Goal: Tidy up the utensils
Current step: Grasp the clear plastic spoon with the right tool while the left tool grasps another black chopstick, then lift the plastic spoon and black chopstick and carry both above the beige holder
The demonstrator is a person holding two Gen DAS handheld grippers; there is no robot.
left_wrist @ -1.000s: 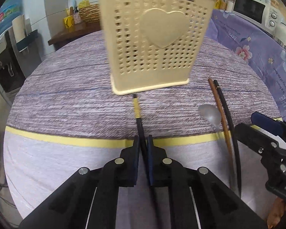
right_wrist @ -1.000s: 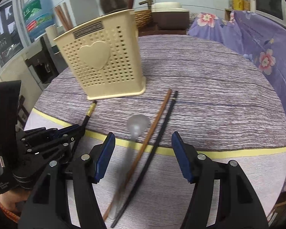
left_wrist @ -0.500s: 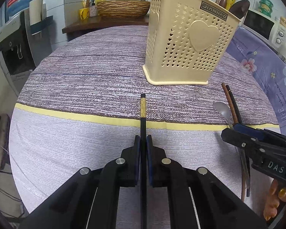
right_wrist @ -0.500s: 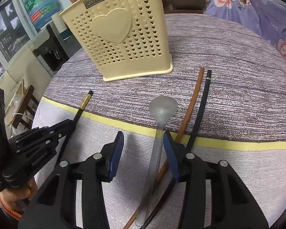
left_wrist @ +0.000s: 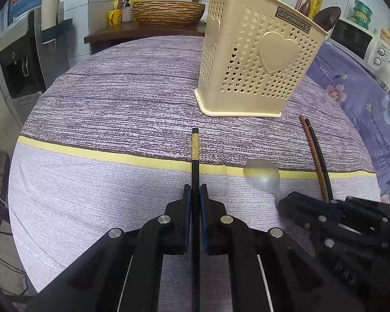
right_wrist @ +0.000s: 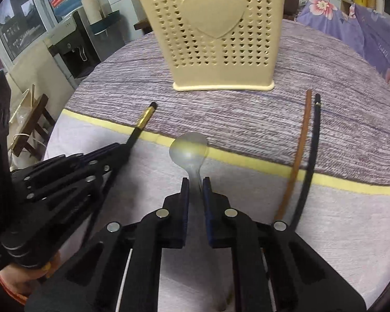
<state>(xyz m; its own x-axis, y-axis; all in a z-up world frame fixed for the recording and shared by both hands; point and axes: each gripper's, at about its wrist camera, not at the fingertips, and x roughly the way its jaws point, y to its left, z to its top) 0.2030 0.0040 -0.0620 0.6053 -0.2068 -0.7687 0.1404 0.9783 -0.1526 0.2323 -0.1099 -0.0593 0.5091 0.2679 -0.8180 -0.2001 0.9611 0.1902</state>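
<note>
the left claw [left_wrist: 195, 191] is clenched on a black chopstick [left_wrist: 195, 156], gripping it partway along so the gold-banded end juts forward toward the cream utensil basket [left_wrist: 257, 62]. the right claw [right_wrist: 195, 182] is clenched on the neck of a translucent plastic spoon [right_wrist: 189, 148], just behind its rounded bowl. whether either utensil is clear of the tabletop [left_wrist: 117, 98] i cannot tell.

the chopstick looks thin, stiff and light, with a smooth lacquered finish that could slide between the pads; a hold nearer its middle should keep it from pivoting when tipped upright. the spoon looks featherlight and a little flexible, frosted and slick, so the narrow handle is the sensible place to pinch, though it may twist if squeezed off-centre.

two more sticks lie side by side on the cloth to the right, a brown chopstick [right_wrist: 297, 153] and a second black chopstick [right_wrist: 310, 153], nearly touching along their length and pointing toward the basket.

the basket is rigid moulded plastic, perforated with small heart-shaped holes and carrying a raised heart on its face; dark wooden utensils already stand in it. the tabletop wears a woven cloth, purple-grey streaked at the far side and pale near, split by a yellow stripe.
</note>
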